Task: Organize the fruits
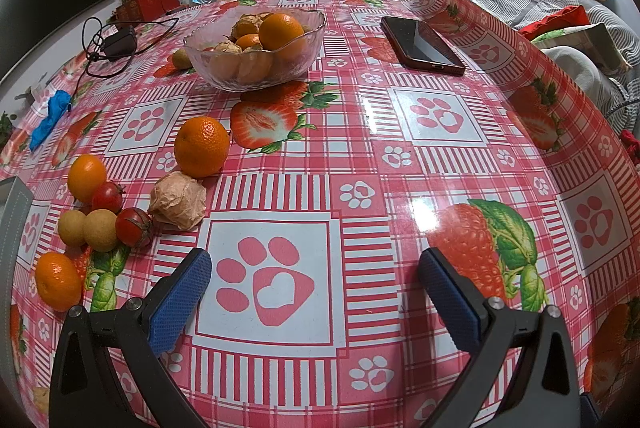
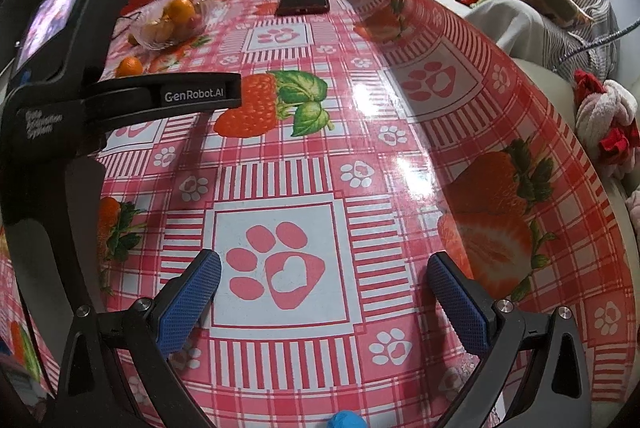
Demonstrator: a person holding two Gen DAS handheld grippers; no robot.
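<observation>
A glass bowl (image 1: 256, 76) holds oranges and husked fruits at the table's far middle; it also shows in the right wrist view (image 2: 160, 42). Loose fruit lies left of my left gripper (image 1: 314, 268): a large orange (image 1: 201, 147), a papery husked fruit (image 1: 178, 200), two cherry tomatoes (image 1: 134, 227), two yellow longans (image 1: 100, 230), and small oranges (image 1: 86, 178) (image 1: 58, 281). My left gripper is open and empty above the tablecloth. My right gripper (image 2: 324, 272) is open and empty; the left gripper's body (image 2: 160, 94) is to its left. An orange (image 2: 129, 67) lies near the bowl.
A phone in a red case (image 1: 422, 45) lies right of the bowl, also in the right wrist view (image 2: 304, 1). A black charger with cable (image 1: 118, 44) and a blue object (image 1: 50, 118) lie at far left. The tablecloth's raised right edge (image 1: 520, 68) borders a sofa.
</observation>
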